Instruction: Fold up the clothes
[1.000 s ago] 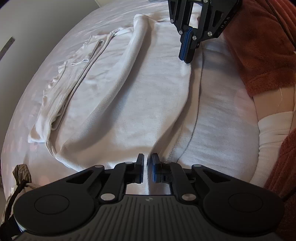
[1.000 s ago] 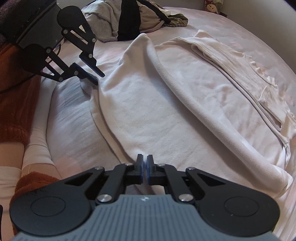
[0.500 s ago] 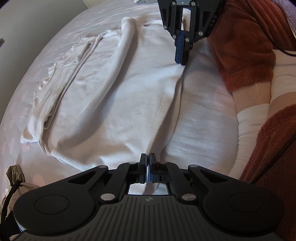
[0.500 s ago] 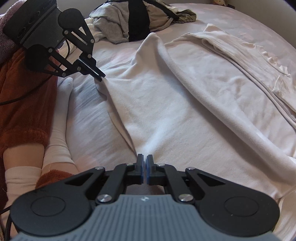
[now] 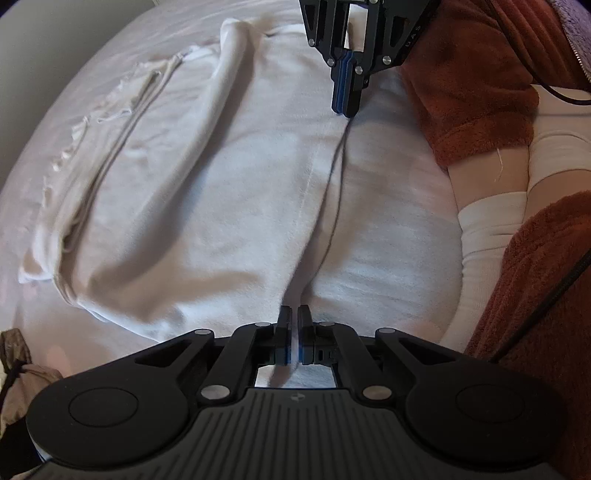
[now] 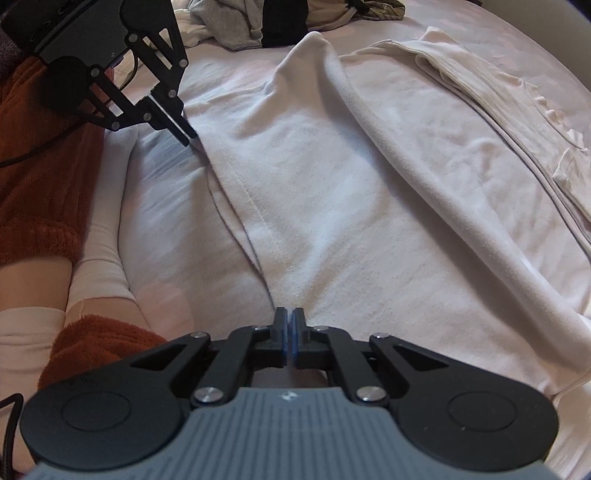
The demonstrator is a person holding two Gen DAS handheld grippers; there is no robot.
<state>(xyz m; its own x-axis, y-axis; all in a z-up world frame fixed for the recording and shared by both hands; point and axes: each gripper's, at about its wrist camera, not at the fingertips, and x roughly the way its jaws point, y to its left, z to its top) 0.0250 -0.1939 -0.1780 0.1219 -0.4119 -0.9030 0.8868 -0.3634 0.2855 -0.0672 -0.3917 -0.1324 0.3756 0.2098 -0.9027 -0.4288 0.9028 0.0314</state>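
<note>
Bedsheet (image 6: 166, 221) pale, rumpled; clothes pile (image 6: 258, 22) beyond.

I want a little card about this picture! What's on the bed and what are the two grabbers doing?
surface: bed sheet, pale
main item: white garment, spread flat, far side folded over
beside it: cream top, already folded
pile: dark and grey clothes at the far end
left gripper: fingers pinching the garment's near hem
right gripper: fingers pinching the same hem further along
person: rust fleece sleeve
</note>
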